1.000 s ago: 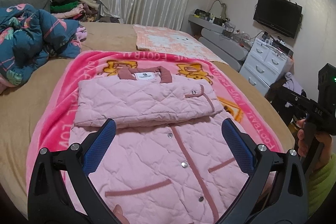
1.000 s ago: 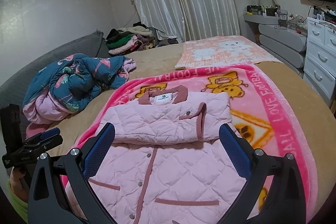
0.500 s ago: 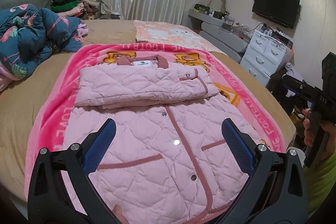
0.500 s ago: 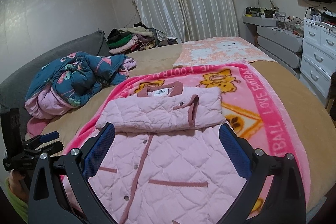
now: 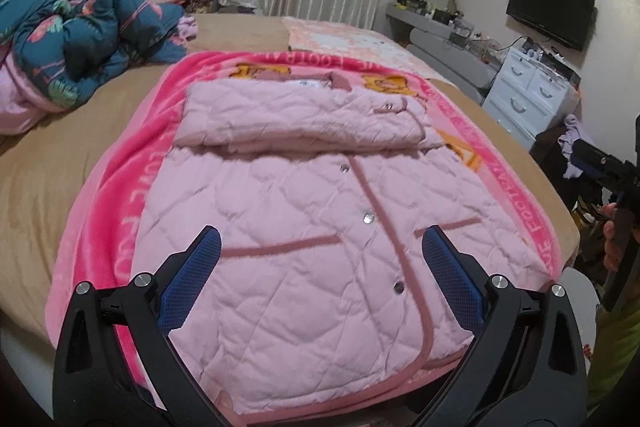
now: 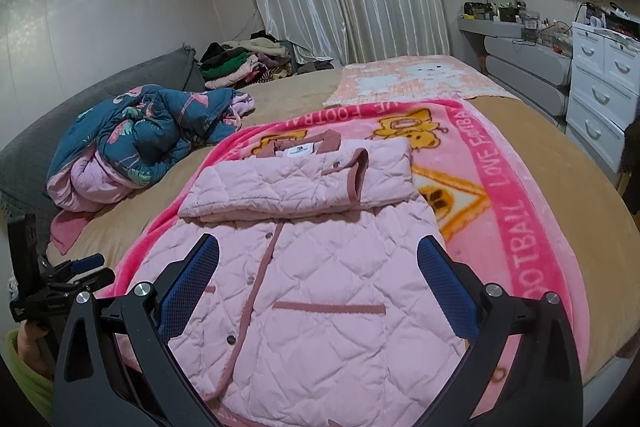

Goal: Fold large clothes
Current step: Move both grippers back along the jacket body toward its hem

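Pink quilted jacket (image 5: pixel 304 219) lies beyond both grippers' spread fingers (image 6: pixel 188 287).

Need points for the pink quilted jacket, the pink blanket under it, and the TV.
pink quilted jacket (image 5: pixel 304 227), left wrist view, quilted front panel below the folded sleeves.
pink blanket (image 6: pixel 516 211), right wrist view, lettered border.
TV (image 5: pixel 550 9), left wrist view, screen centre.

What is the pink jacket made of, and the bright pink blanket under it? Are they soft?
The pink jacket looks like padded, quilted fabric: stitched diamond puffs, matte surface, shiny metal-looking snaps. The bright pink blanket looks like fuzzy fleece or plush, with a slightly furry nap and printed letters. Both probably feel soft, though pictures can't prove it.
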Demonstrator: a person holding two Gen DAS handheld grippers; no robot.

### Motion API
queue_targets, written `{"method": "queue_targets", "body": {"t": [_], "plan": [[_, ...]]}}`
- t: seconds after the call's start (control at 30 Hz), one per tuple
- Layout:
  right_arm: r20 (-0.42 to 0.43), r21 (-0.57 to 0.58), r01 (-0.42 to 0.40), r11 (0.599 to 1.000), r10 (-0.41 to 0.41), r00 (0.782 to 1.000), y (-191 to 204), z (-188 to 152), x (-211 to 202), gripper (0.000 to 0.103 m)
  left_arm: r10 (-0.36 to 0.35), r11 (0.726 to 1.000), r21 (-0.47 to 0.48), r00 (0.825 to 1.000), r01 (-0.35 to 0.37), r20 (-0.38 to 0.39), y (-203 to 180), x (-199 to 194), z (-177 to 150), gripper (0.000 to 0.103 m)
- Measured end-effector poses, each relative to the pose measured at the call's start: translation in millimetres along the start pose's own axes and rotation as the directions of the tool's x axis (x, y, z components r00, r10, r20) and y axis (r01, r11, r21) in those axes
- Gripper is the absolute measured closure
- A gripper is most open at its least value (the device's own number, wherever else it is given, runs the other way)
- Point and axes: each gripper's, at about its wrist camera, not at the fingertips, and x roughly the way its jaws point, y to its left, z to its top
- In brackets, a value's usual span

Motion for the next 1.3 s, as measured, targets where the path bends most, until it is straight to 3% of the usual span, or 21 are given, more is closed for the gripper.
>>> {"method": "queue_targets", "body": {"t": [0.37,0.8,1.3], "plan": [[-0.043,-0.033,0.019,0.999,-0.021,0.999,-0.5,-14.3,1.7,0.004,0.041,0.999,-0.026,0.998,-0.043,-0.055,20.0,11.9,-20.2,0.009],[-0.107,0.003,0.043,0.999,-0.042,0.993,-34.0,-37.8,28.7,0.004,0.122,0.991,-0.045,0.984,-0.129,-0.130,47.4,35.0,-40.7,0.009],[-0.244,-0.010,0.093,0.996,-0.093,0.965,-60.2,-81.4,60.7,0.004,0.171,0.977,-0.096,0.965,-0.193,-0.200,84.4,45.4,-67.5,0.009]]}}
